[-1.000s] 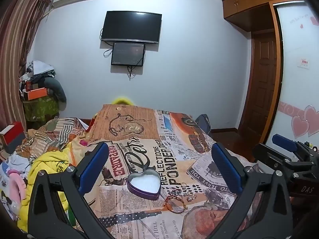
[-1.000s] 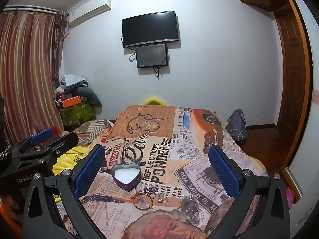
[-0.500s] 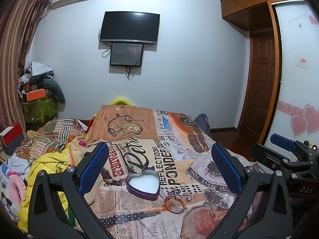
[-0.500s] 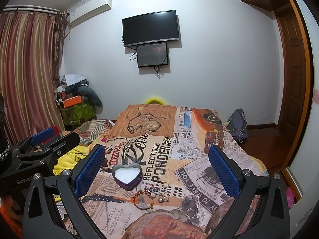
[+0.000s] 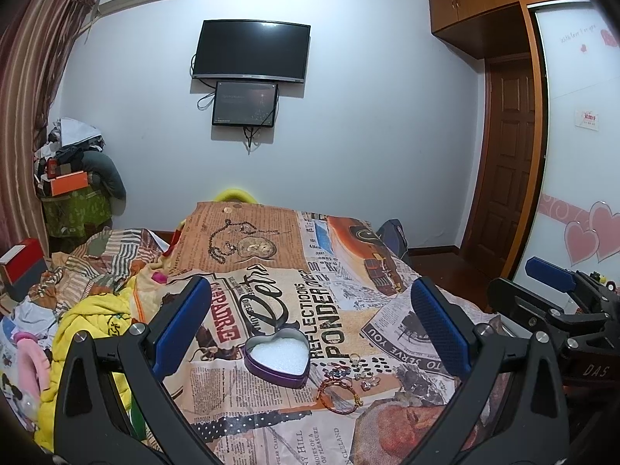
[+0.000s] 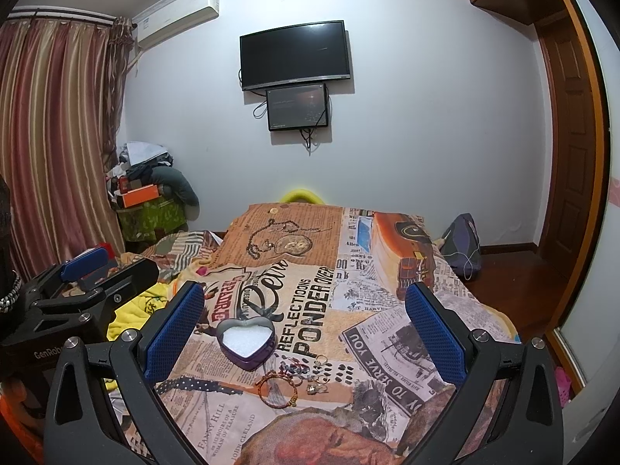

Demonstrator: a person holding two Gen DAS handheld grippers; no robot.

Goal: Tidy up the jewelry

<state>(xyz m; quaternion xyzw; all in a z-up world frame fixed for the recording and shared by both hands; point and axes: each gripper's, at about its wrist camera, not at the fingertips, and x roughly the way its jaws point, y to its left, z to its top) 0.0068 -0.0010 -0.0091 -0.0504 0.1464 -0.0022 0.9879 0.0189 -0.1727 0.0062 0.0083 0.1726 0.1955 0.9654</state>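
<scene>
Left wrist view, heart-shaped tin [image 5: 278, 356] holding white foam, bracelet [image 5: 338, 391] beside

Ahead I see a dark television [image 5: 251, 51] on the wall with a smaller screen [image 5: 245, 104] just below it, striped curtains [image 6: 54, 143] at left, and a wooden door [image 5: 507, 166] at right.

**Open air ahead of both tools**

Nothing stands between either tool and the bed [image 5: 348, 232]. Ahead of the left tool [image 5: 310, 325] sit the heart-shaped tin [image 5: 278, 356] and, just right of it, loose jewelry [image 5: 345, 381]. Crumpled bedding [image 5: 89, 321] crowds its left.
</scene>
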